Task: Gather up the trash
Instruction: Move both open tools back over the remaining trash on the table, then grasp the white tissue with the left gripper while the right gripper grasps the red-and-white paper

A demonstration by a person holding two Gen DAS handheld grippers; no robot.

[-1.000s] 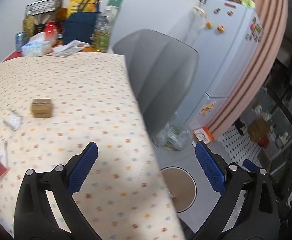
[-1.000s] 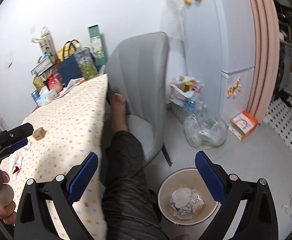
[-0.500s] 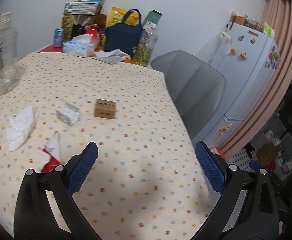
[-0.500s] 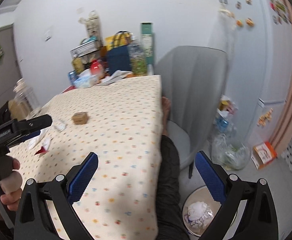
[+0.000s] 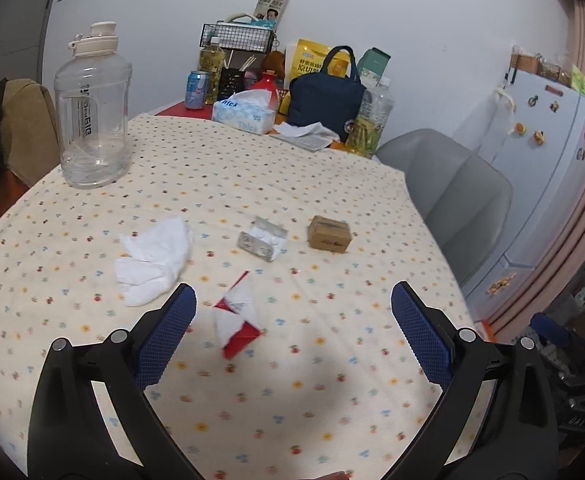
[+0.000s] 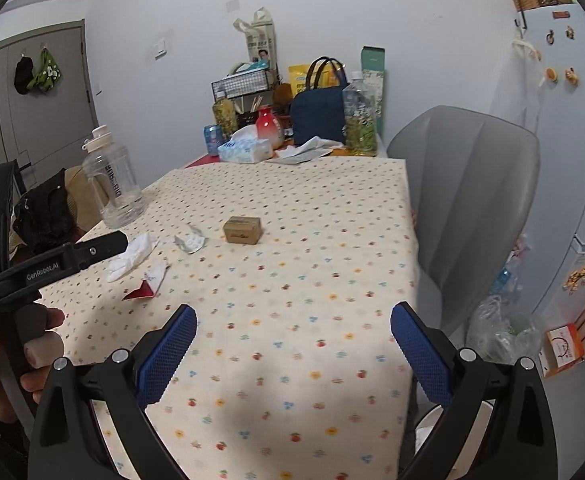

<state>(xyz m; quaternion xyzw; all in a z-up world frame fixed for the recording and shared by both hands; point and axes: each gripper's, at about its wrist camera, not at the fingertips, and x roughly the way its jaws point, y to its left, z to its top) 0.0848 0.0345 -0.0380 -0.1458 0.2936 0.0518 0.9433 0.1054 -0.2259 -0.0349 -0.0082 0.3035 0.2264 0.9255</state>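
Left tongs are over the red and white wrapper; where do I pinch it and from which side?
Pinch the red and white wrapper at its raised white ridge, mid-length, coming straight down. It lies nearly flat on the tablecloth, long axis pointing away, so the open left tongs close across its narrow width.

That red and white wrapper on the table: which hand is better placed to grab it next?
Probably the left. Its open tongs hover right by the red and white wrapper; the right tongs, also open, sit farther off to its side.

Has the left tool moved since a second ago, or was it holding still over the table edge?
Yes. The left tool has swung left, away from the grey chair, and now faces the red-and-white wrapper.
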